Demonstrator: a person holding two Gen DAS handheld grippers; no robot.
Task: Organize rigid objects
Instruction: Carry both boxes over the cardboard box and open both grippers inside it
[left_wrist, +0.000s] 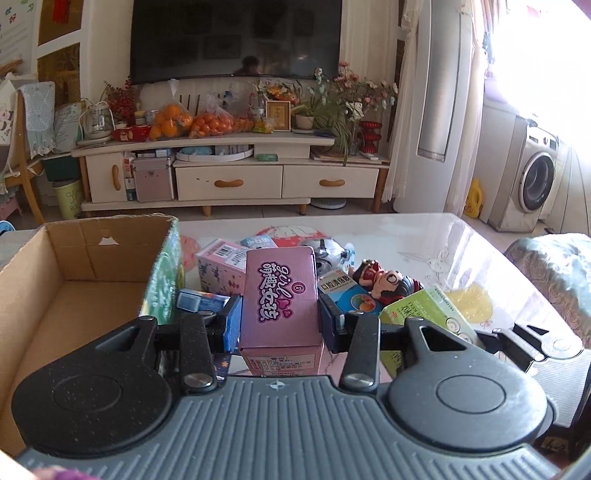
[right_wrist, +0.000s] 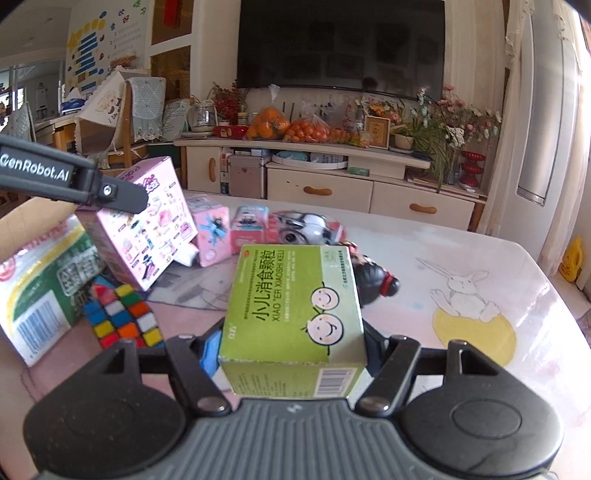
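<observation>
Left gripper (left_wrist: 279, 321): jaws clamped on the sides of a pink box (left_wrist: 279, 299), held above the worktop (left_wrist: 424, 236) beside an open carton (left_wrist: 66, 280). Right gripper (right_wrist: 291, 345): jaws closed on a green box (right_wrist: 295, 306), raised over the worktop near a puzzle cube (right_wrist: 123, 319)

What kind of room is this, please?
Most likely a home living room: a large TV hangs above a low cabinet holding bagged oranges and flowers, and a washing machine stands by the window.
</observation>
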